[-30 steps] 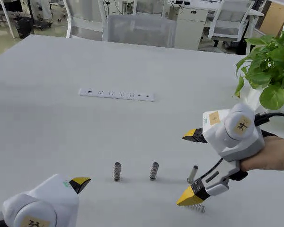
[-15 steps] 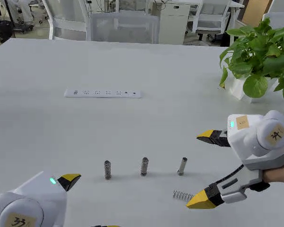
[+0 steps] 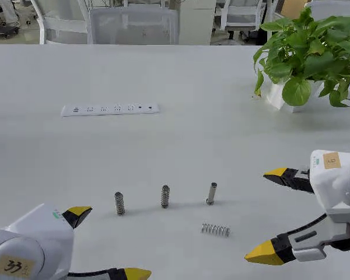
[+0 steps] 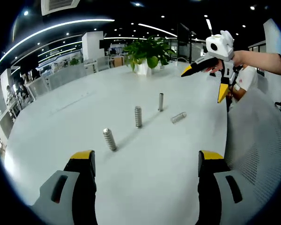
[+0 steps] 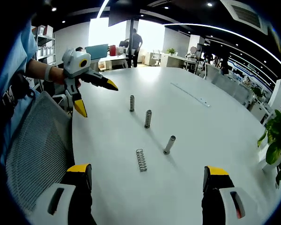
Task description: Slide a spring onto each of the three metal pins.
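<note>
The left gripper [image 3: 114, 241] hung low at the near left of the white table [image 3: 192, 134], and its two yellow-tipped jaws stood wide apart with nothing in them; the right gripper [image 3: 258, 214] hung at the near right, and its jaws were spread wide too, holding nothing; three metal pins stood up in a row on the table, in the space between the two grippers; the left pin [image 3: 119, 203] had a spring wound around it, and the middle pin [image 3: 165, 196] had one around it as well; the right pin [image 3: 212, 193] was bare and shiny; one loose spring [image 3: 216, 230] lay flat on its side on the table, just in front of the right pin and not touching it; the right gripper was near that loose spring but apart from it; farther back lay a long white power strip [image 3: 110, 109]; a green plant [image 3: 306, 49] in a white pot stood at the far right of the table.
</note>
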Motion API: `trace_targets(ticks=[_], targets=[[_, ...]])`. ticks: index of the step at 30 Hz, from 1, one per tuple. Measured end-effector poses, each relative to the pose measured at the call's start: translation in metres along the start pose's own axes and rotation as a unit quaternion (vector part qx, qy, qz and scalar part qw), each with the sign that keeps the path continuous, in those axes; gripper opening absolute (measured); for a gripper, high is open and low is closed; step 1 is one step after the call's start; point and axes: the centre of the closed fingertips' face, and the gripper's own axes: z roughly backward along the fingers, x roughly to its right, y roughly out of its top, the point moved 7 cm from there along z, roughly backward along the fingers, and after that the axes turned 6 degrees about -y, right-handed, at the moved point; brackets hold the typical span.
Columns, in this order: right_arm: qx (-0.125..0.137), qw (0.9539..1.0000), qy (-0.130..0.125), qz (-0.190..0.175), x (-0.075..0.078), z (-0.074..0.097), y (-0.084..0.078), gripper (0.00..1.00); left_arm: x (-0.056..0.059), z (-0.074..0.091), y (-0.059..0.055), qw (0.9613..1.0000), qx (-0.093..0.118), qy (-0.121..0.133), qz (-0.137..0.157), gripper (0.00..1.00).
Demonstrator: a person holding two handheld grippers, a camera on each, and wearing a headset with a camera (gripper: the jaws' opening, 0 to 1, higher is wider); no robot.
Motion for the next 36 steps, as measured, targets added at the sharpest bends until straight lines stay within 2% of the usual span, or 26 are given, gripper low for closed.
trace_targets(ticks=[8, 11, 21, 26, 27, 36], targets=[[0.006, 0.9998, -0.007, -0.016, -0.007, 0.004, -0.007, 0.99, 0.004, -0.007, 0.004, 0.9997, -0.006, -0.016, -0.017, 0.88], [0.012, 0.9997, -0.010, -0.019, -0.008, 0.006, -0.006, 0.99, 0.006, -0.012, 0.009, 0.9990, -0.008, -0.032, -0.030, 0.86], [0.020, 0.9994, -0.015, -0.025, -0.011, 0.011, -0.005, 0.99, 0.014, -0.043, 0.022, 0.9948, -0.014, -0.077, -0.065, 0.80], [0.023, 0.9991, -0.017, -0.032, -0.014, 0.012, -0.008, 0.99, 0.021, -0.060, 0.028, 0.9899, -0.022, -0.106, -0.092, 0.77], [0.023, 0.9990, -0.017, -0.033, -0.016, 0.013, -0.009, 0.99, 0.023, -0.064, 0.029, 0.9878, -0.026, -0.116, -0.100, 0.76], [0.025, 0.9981, -0.026, -0.051, -0.022, 0.017, -0.016, 0.99, 0.032, -0.093, 0.034, 0.9764, -0.045, -0.152, -0.146, 0.65]])
